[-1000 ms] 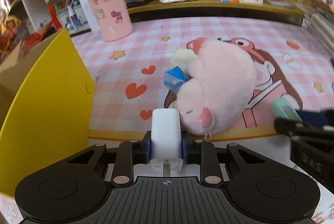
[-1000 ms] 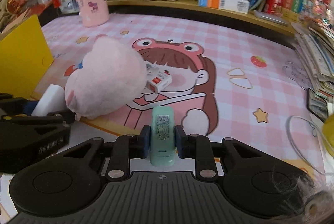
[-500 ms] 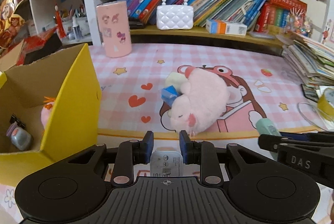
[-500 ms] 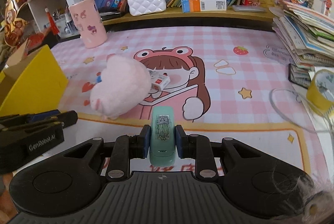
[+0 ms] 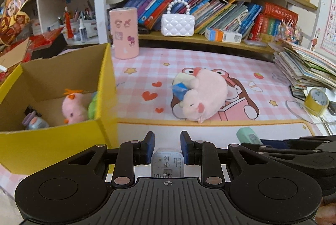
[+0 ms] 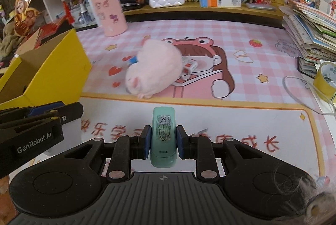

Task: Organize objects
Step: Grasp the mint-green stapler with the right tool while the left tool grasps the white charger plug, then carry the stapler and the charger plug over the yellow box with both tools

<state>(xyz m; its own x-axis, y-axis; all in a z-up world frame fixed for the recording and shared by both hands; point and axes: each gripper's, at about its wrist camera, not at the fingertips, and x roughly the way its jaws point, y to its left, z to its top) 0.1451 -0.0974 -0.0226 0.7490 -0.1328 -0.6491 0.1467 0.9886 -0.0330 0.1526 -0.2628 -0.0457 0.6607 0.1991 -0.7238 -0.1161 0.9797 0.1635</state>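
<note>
My left gripper [image 5: 167, 142] is shut on a white plug block [image 5: 167, 163], which now hangs low between the blue pads, end-on. My right gripper [image 6: 163, 136] is shut on a mint green stapler-like case [image 6: 163, 136] with a sticker on top; it also shows in the left wrist view [image 5: 248, 136]. A pink plush pig [image 5: 204, 94] lies on the pink mat, also in the right wrist view [image 6: 154, 69], with a blue carton [image 5: 178, 89] and a small white-red box [image 6: 189, 64] against it. A yellow cardboard box [image 5: 63, 136] stands left, holding a pink chick toy [image 5: 73, 108].
A pink cylinder holder [image 5: 124, 33] and a white quilted purse [image 5: 177, 24] stand at the back by the bookshelf. A book stack [image 5: 308, 66] and a yellow tape roll [image 5: 316, 100] sit on the right. The left gripper's body [image 6: 31, 128] is at left in the right wrist view.
Both grippers have lifted and drawn back from the plush. The white block has tipped down in the left jaws. The box interior has come into view.
</note>
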